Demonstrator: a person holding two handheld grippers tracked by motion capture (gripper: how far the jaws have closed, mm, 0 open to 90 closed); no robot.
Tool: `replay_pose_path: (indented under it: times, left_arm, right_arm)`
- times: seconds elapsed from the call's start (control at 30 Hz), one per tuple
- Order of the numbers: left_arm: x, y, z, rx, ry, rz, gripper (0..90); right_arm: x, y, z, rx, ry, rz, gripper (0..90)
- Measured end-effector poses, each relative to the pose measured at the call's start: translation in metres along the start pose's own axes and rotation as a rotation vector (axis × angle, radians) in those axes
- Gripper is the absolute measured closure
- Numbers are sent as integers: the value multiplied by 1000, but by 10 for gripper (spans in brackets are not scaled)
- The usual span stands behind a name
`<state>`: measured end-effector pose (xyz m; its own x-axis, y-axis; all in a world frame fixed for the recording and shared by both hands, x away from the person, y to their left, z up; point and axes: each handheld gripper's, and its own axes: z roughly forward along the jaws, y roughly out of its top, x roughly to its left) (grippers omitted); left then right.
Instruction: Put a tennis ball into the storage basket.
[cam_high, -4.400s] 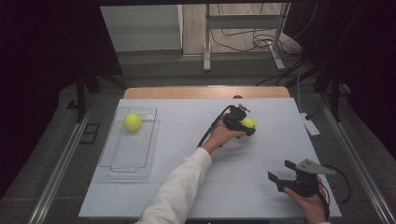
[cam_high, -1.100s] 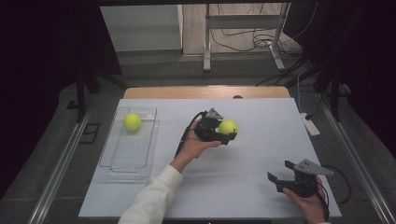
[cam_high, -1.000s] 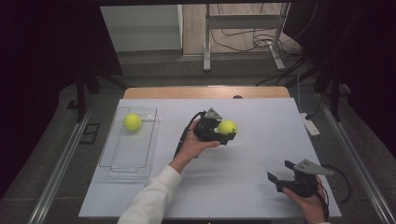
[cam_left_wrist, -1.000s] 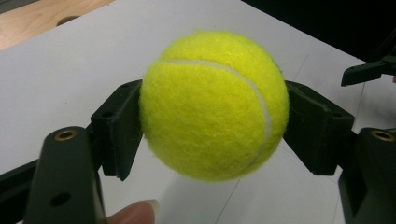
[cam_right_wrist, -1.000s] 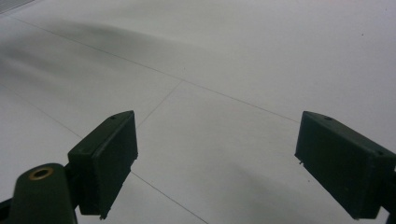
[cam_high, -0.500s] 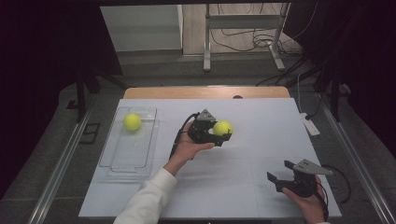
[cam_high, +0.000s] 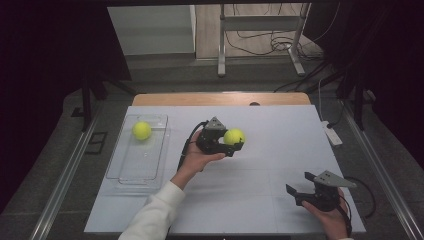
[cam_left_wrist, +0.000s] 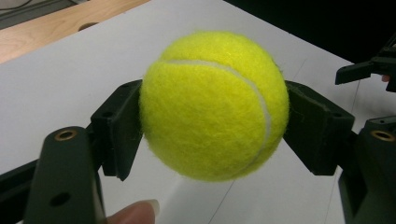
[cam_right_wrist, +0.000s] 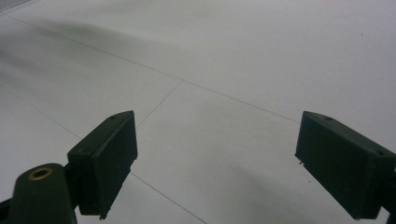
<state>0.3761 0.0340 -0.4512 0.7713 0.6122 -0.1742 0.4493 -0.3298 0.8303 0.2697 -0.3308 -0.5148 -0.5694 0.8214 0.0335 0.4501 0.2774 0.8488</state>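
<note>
A white sleeve (cam_high: 150, 220); each black hand-held gripper (cam_high: 320, 192) carries brass-ringed screw holes and a grey three-cornered plate.

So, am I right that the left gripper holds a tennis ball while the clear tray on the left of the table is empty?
Not quite: the tray holds a second ball, as the high view shows. The left gripper does hold a tennis ball.

a white-topped table (cam_high: 260, 200) with a wooden far edge (cam_high: 220, 99) stands on grey floor (cam_high: 60, 175). behind it, metal stand legs (cam_high: 260, 45) and loose cables (cam_high: 260, 37); dark curtains (cam_high: 45, 55) flank both sides.
</note>
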Motion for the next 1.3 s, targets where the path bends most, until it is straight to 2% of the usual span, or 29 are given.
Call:
replay_pose_path:
  times: [0.83,1.3]
  left_arm:
    - [5,-10,-21,-29,18,-10,272]
    - [12,-20,-33,-44,33,-31,272]
  right_arm:
    - [1,0,1,2,1,-2,128]
    - [1,0,1,4,-2,-2,128]
